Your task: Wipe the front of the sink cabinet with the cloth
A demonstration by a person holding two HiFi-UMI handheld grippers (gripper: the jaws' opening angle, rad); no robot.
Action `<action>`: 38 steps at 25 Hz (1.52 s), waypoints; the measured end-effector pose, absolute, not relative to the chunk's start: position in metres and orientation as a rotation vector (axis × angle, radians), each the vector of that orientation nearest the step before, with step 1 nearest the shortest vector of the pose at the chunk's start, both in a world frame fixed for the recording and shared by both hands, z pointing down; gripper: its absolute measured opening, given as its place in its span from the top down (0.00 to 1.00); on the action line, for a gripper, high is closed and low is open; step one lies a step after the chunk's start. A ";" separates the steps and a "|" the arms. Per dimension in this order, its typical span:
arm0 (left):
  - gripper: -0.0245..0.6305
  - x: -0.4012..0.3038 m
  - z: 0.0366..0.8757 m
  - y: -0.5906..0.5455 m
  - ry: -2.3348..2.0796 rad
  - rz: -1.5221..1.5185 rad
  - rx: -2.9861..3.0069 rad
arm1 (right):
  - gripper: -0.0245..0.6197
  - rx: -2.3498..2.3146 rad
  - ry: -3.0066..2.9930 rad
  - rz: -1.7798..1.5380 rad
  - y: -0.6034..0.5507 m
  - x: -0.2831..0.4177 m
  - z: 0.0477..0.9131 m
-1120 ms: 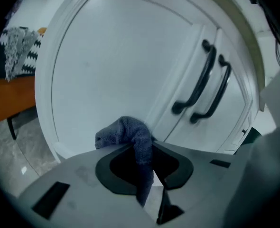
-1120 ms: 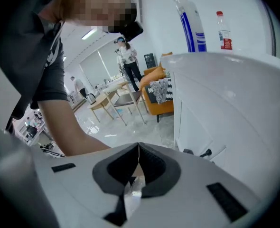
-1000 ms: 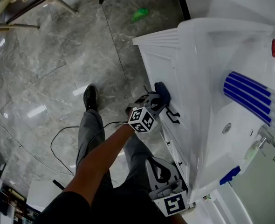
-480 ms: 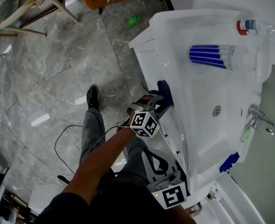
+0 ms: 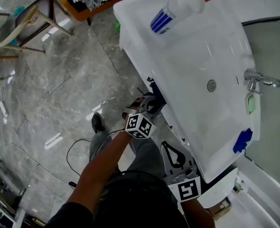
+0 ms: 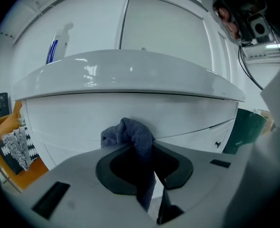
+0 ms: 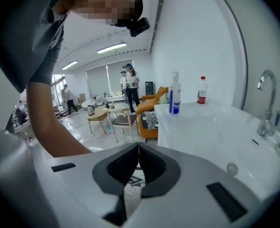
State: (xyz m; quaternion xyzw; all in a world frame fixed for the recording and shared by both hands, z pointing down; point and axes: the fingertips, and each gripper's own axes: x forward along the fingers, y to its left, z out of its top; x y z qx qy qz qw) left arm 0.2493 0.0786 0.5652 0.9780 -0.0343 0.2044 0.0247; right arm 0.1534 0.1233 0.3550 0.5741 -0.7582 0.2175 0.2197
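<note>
Just under the sink's (image 5: 201,56) front lip, the left gripper (image 5: 149,103) has its jaws clamped on a fold of the grey-blue cloth (image 6: 129,131). The bunched end sticks out past the jaw tips and is pressed against the white cabinet front (image 6: 83,120). The right gripper (image 5: 171,149) hangs below the sink's near corner, off the cabinet, jaws together with nothing between them. Risks, as I judge them: the grip takes only a narrow pinch of cloth, so a hard drag across the panel may pull it free. If the wad flattens, the bare jaw tips could scrape the paint. A small dark handle (image 6: 217,144) sits on the panel further along beneath the sink and could snag the cloth on a long stroke. A thin cable (image 5: 71,148) loops on the floor out from the sink, close by the person's shoe; a step sideways might catch it. The cabinet face is smooth, glossy white, with shallow panel seams. The floor (image 5: 59,89) is polished grey marble-look tile, reflective, likely slick. On the sink's far end stands a blue-striped bottle (image 5: 161,18). The faucet (image 5: 261,82) is at its back edge. Wooden chairs (image 5: 21,23) stand well beyond the sink across the open floor.
</note>
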 end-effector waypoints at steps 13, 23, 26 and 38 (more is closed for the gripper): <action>0.85 0.268 0.594 0.087 -0.292 0.495 3.072 | 0.95 1.864 -1.816 0.770 0.292 0.106 0.425; 0.85 0.303 0.613 0.188 -0.366 0.256 3.123 | 0.95 1.813 -1.737 0.895 0.397 0.133 0.540; 0.85 0.319 0.626 0.245 -0.242 0.270 3.173 | 0.95 1.784 -1.759 0.917 0.402 0.127 0.550; 0.86 0.290 0.718 0.098 -0.657 0.268 2.936 | 0.95 1.751 -1.733 1.005 0.396 0.134 0.589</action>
